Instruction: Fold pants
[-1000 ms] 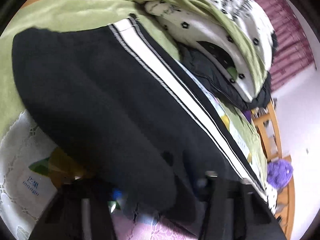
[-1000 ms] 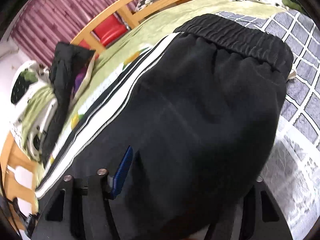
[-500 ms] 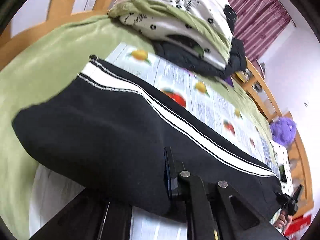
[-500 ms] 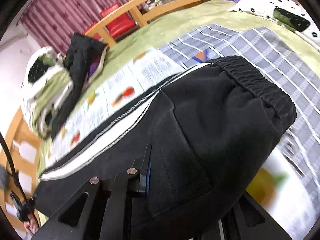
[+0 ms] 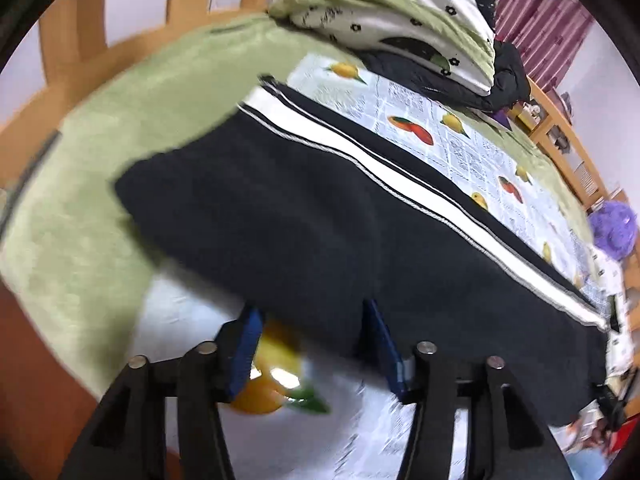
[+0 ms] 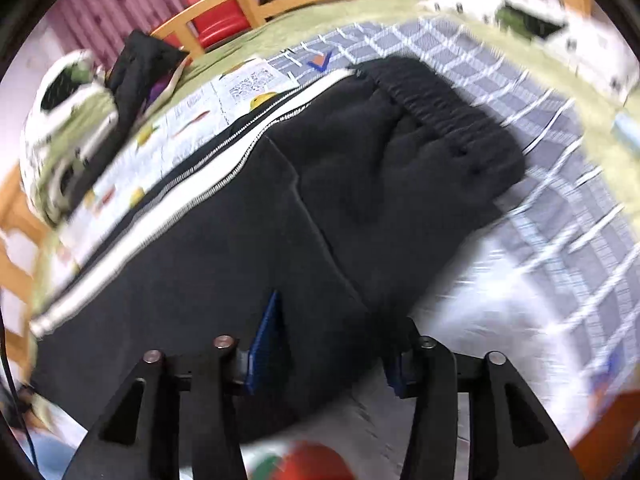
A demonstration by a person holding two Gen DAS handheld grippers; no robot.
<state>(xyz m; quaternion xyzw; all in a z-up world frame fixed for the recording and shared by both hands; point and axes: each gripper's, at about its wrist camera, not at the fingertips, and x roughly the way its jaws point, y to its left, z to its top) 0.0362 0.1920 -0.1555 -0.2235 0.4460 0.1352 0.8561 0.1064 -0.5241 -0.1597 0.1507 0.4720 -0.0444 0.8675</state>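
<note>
Black pants (image 5: 300, 220) with a white side stripe (image 5: 360, 152) lie flat across the bed, folded lengthwise. In the left wrist view my left gripper (image 5: 312, 346) hovers at their near edge. Its jaws are opening, and the blue pads (image 5: 244, 350) stand apart, clear of the cloth. The right wrist view shows the pants (image 6: 280, 240) with the elastic waistband (image 6: 448, 108) at the far right. My right gripper (image 6: 332, 354) is also opening. The near edge of the fabric lies loose between its pads (image 6: 266, 340), which do not press on it.
A fruit-print cloth (image 5: 440, 132) and a green blanket (image 5: 120, 120) cover the bed, with a grey checked cloth (image 6: 520, 92) beyond the waistband. Piled bedding (image 5: 392, 12) and a dark jacket (image 6: 140, 64) sit at the back. A wooden bed frame (image 5: 72, 40) borders the left side.
Both grippers drew the pants' near edge back toward the cameras and laid it down. Their jaws, shut on the fabric half a second ago, have parted and let go.
</note>
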